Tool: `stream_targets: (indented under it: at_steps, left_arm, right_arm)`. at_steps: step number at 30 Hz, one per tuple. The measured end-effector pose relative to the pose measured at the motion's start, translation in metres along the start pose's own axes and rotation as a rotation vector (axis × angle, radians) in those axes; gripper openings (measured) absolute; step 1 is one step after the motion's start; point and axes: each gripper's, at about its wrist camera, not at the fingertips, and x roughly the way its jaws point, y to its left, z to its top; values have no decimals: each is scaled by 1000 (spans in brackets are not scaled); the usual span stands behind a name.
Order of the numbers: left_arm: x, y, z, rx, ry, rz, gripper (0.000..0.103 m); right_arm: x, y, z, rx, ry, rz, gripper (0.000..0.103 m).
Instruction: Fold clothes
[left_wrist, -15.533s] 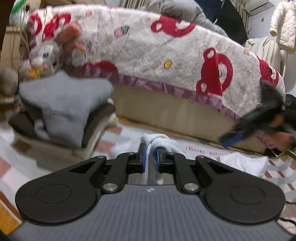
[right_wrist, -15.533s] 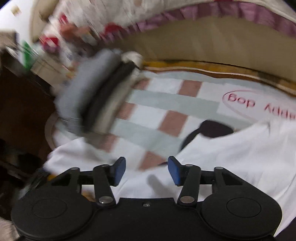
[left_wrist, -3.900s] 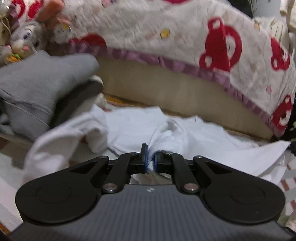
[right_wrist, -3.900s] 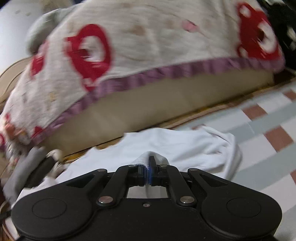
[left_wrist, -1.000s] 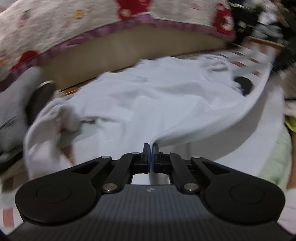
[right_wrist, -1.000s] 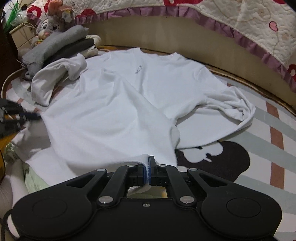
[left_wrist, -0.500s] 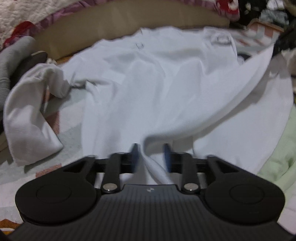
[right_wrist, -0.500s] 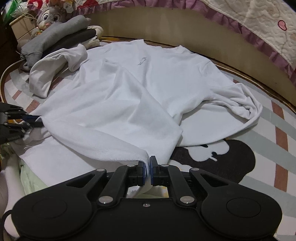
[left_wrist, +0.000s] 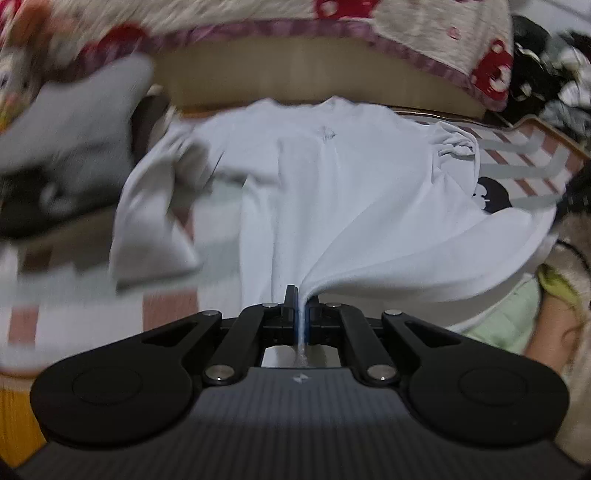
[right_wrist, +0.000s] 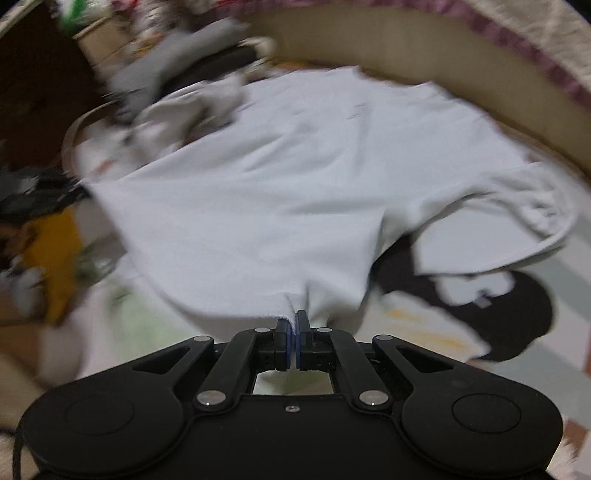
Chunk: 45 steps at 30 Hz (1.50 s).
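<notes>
Hem corners are the story right now: the left gripper has its jaws pressed together on a pinch of white shirt, cloth running right between them, and the right gripper has its jaws closed too, on the shirt's near edge. That shirt lies spread on the patterned mat, collar end toward the bed base, one sleeve bunched on the side near the grey stack of clothes, the other sleeve crumpled on the far side from that stack. Both views are smeared with motion, so I'd judge this a lift or carry of the hem. Next, I reckon, both corners need to travel level toward the collar by the bed base, keeping the edge taut so the fold lands square and no wrinkle gets trapped
</notes>
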Motion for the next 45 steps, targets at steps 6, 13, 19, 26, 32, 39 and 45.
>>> stream_targets:
  at_steps: [6,13,19,26,32,39,45]
  left_arm:
    - [30,22,-17,-205,125,-128,3]
    - [83,5,-29,-192,324,-228,6]
    - [59,19,-11,-160,268,-155,31]
    - [38,37,-6,-142,138,-4,41]
    - [87,22,-16,-68,154,38,41]
    - [102,24,-14,-45,132,116,2]
    - [25,77,-36,-491,-94,196,2]
  right_arm:
    - [12,18,-10,-128,147,39,3]
    - [11,16,-9,-126,200,80,3]
    - [-2,-3,11,-47,108,162,10]
    - [-18,-25,35,45,0,256,41]
    - [24,-64,74,261,-81,92,46]
    - [98,-118,116,455,-153,-91,46]
    - [129,-140,112,475,-186,-134,46]
